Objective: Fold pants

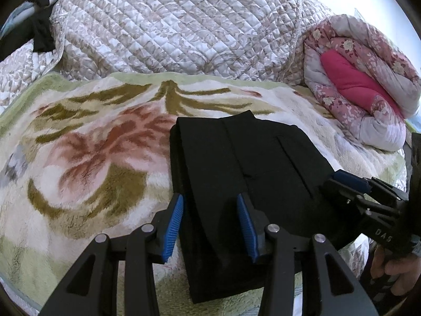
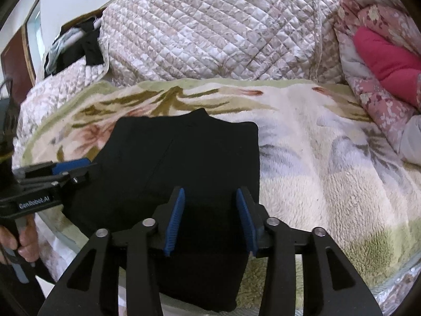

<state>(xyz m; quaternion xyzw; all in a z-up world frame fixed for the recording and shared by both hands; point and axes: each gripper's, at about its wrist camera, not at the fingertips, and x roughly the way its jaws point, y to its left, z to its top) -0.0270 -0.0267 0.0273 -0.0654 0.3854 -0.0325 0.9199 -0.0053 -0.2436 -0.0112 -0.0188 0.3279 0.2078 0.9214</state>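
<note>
Folded black fabric pants (image 1: 244, 173) are lying flat beneath both grippers; left gripper (image 1: 210, 223) and right gripper (image 2: 210, 222) are hovering released, pads apart.

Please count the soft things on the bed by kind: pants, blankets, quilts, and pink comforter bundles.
Black pants: 1
Fleece flower blanket: 1
Quilted beige bedspread: 1
Rolled pink floral comforter: 1
Total: 4

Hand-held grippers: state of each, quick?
Left hand-held gripper: open, over the folded black pants, gripping nothing.
Right hand-held gripper: open, pants below, nothing held.
</note>
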